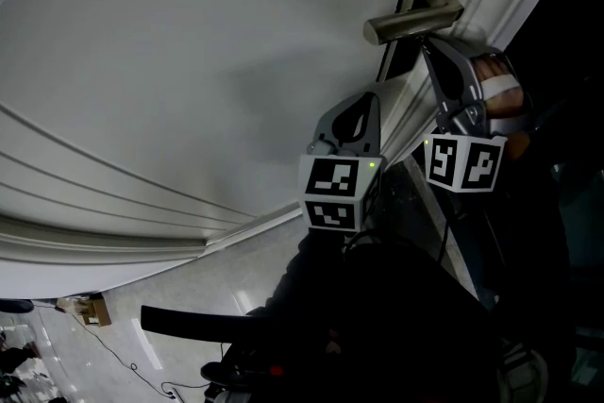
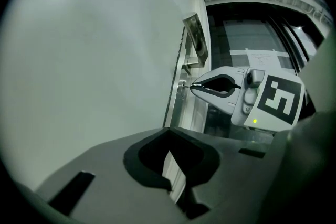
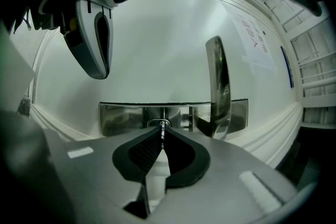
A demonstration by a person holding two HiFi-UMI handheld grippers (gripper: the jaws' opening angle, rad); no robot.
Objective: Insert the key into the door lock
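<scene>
Two hazards noted. Right gripper point(image 3: 161, 138), jaws clamped on the key point(image 3: 163, 129), presents the blade tip at the lock cylinder point(image 3: 159, 123), left of the handle point(image 3: 219, 86). Entry depth is unconfirmed. Any tilt could jam or bend the blade. Left gripper point(image 2: 168, 134), closed on nothing, gives no steadying.

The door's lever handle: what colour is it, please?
The metal lever handle is polished silver, showing best in the right gripper view.

We are logging a white door point(image 1: 189, 61) with a mirror-silver lock plate point(image 3: 126, 115) and handle point(image 3: 218, 86). The left gripper point(image 2: 168, 132) and right gripper point(image 3: 161, 132) are showing grey shells, black pads point(image 3: 144, 152), and cubes point(image 1: 332, 192) carrying black-and-white square markers, each glowing one green light.
</scene>
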